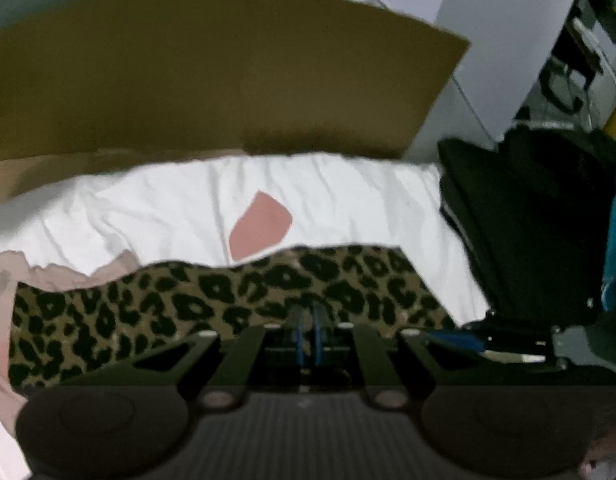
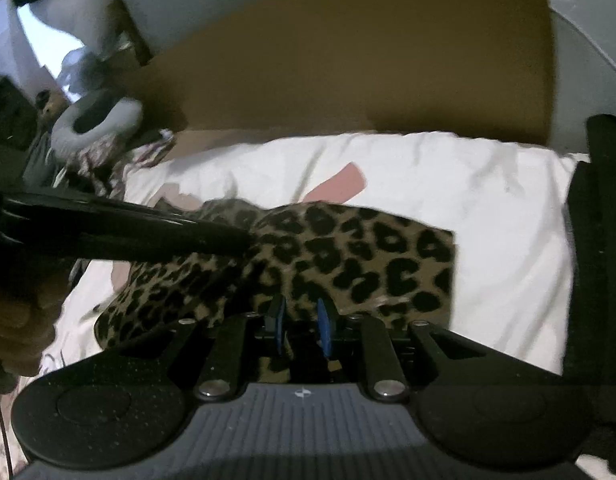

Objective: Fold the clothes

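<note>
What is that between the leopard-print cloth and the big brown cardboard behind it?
White bedding with a pink patch fills that stretch. Both wrist views show it, from the leopard-print cloth up to the cardboard.

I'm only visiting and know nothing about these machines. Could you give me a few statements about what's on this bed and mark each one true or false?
1. The cloth being handled has a leopard print. True.
2. It lies on a dark blue sheet. False: the sheet under it is white with a pink patch.
3. A brown cardboard panel stands behind the bed. True.
4. The right gripper hangs far above the cloth, clear of it. False: its blue fingers have leopard cloth between them.
5. The left gripper is visible in the right wrist view, reaching in from the left onto the cloth. True.
</note>
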A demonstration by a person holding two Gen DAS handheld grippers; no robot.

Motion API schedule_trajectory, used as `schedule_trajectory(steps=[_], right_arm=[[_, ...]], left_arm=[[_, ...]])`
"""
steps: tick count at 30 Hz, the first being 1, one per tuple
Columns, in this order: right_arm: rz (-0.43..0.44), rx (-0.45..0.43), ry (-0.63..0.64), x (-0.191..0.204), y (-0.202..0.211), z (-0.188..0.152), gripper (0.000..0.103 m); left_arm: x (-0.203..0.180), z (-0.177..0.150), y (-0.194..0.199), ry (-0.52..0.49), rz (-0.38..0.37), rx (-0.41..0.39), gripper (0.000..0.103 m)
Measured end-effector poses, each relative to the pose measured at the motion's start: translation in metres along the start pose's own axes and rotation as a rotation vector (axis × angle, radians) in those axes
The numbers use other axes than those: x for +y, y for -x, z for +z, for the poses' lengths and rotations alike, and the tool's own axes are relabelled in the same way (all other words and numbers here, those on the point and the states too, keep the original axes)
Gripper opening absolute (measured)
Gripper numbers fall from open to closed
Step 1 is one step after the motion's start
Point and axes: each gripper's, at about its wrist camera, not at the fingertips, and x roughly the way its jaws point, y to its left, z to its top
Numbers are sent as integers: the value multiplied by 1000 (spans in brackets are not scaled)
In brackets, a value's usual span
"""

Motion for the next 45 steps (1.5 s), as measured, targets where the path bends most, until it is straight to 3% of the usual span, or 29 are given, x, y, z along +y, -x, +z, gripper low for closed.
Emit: schedule_trajectory(steps=[4, 13, 27, 33, 39, 45], right_arm=[[2, 8, 17, 9, -9, -3, 18], [11, 35, 72, 16, -15, -19, 20], [-114, 23, 77, -14, 31, -53, 21], [-84, -20, 86, 3, 28, -41, 21], [-58, 10, 113, 22, 1, -46, 22], [-66, 25, 135, 3, 8, -64, 21]], left_arm=[[13, -10, -19, 67, 22, 32, 3], [18, -15, -35, 92, 9, 47, 3], [18, -14, -34, 100, 5, 69, 3], [25, -13, -36, 157, -21, 84, 3], [27, -12, -37, 150, -32, 94, 3], [27, -11, -39, 153, -33, 97, 3]])
